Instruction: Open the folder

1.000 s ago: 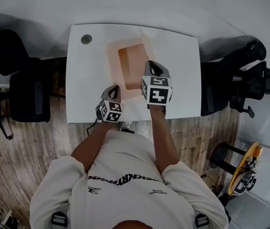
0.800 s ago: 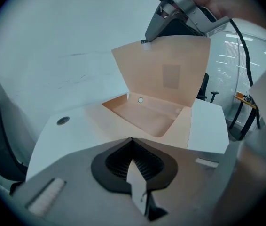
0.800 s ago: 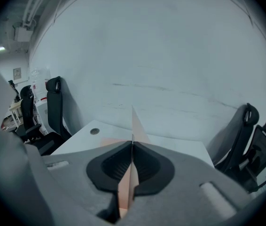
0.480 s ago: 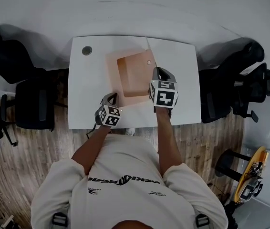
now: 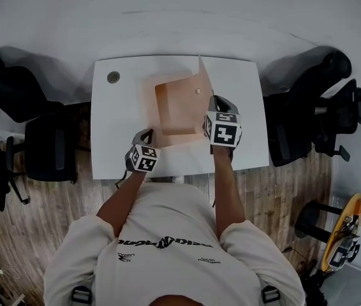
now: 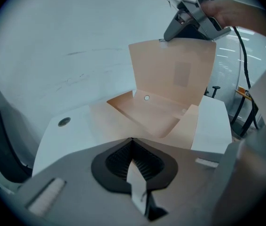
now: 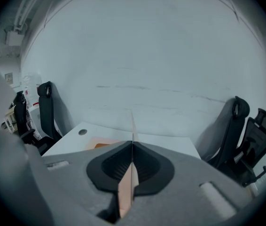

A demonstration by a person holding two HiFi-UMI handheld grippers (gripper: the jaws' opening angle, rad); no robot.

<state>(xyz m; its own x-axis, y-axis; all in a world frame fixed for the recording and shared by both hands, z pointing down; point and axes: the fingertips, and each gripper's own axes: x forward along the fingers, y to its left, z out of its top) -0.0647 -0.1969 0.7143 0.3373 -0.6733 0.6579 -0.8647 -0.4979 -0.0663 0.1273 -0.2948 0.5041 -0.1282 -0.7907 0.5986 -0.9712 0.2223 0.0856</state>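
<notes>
My right gripper (image 7: 132, 147) pinches the folder's (image 6: 156, 119) cover (image 6: 175, 74) at its free edge (light card, probably creases easily); my left gripper (image 6: 133, 145) clamps its near edge.

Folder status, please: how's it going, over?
Right gripper shut on folder cover, standing upright. Left gripper shut on a thin pale sheet edge. Nothing in the way.

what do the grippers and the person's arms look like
The left gripper and right gripper both have grey bodies, black ribbed pads and a white cube with black square markers. A black cable trails from the right one. The person wears a light short-sleeved top with dark lettering, and the forearms are bare.
</notes>
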